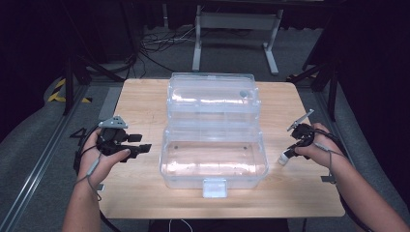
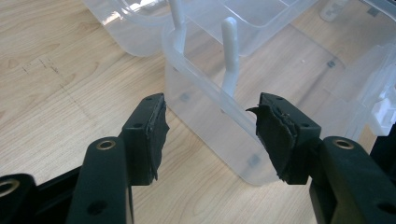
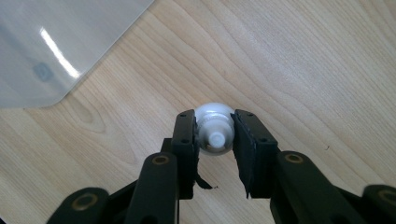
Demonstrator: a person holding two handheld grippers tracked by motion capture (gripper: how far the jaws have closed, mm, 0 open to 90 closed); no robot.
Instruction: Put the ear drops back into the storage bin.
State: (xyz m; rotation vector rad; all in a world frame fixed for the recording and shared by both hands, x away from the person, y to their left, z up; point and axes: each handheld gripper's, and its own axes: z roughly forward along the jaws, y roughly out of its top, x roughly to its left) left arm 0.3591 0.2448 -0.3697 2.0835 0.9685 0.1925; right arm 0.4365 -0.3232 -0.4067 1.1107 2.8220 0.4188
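Observation:
A clear plastic box sits open mid-table, its lid folded back behind it and a latch tab at the front. The inside looks empty. My left gripper hovers left of the box with its jaws wide apart; in the left gripper view the left gripper points at the box's near corner and holds nothing. Right of the box, my right gripper points down at the table. Its pads flank and touch a small white bulb-shaped object lying on the wood.
The wooden table ends close to my right hand and along the front. A corner of the clear box lies up and left of the right gripper. Behind the table are a metal stand and floor cables.

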